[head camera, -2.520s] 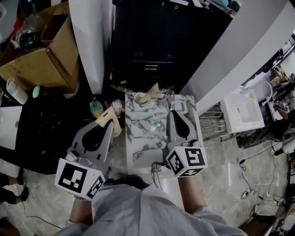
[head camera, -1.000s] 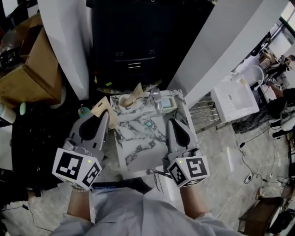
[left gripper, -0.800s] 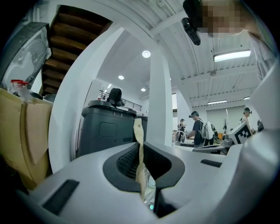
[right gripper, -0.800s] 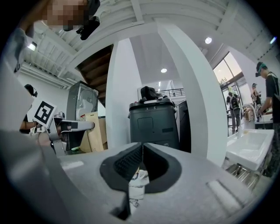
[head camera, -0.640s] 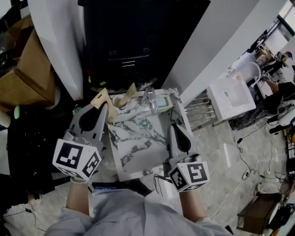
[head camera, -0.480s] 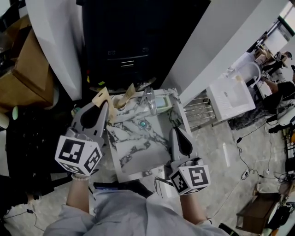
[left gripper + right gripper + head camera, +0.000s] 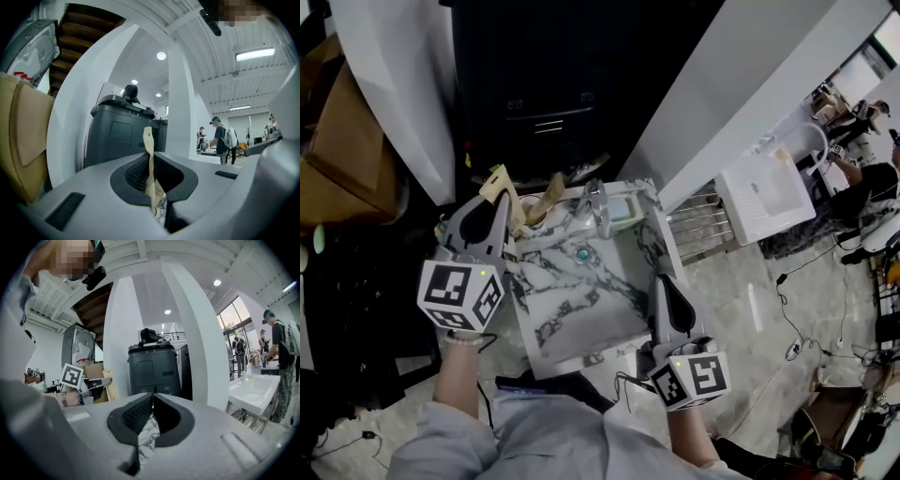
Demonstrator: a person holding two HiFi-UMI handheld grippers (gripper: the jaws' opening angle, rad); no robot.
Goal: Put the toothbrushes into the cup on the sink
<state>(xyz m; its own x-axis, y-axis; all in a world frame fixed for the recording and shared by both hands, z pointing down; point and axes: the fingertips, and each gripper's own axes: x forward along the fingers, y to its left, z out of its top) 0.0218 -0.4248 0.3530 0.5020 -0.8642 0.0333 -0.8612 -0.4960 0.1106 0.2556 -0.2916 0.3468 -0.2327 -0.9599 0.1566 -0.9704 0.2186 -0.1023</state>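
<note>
Marble sink [image 7: 581, 309] fills the middle of the head view; since a second ago the left gripper [image 7: 499, 201] has moved up-frame to the upper left corner of it, just beside the cup [image 7: 531, 208] — so the drop seems near. It points level, jaws clamped on a tan paper-wrapped toothbrush [image 7: 149, 154]; the right gripper [image 7: 665, 281], closed on nothing, hangs at lower right.

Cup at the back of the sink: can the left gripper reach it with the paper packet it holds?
Probably yes. The left gripper, shut on the paper packet, is just left of the cup, with nothing standing between them. The faucet is on the cup's other side.
</note>
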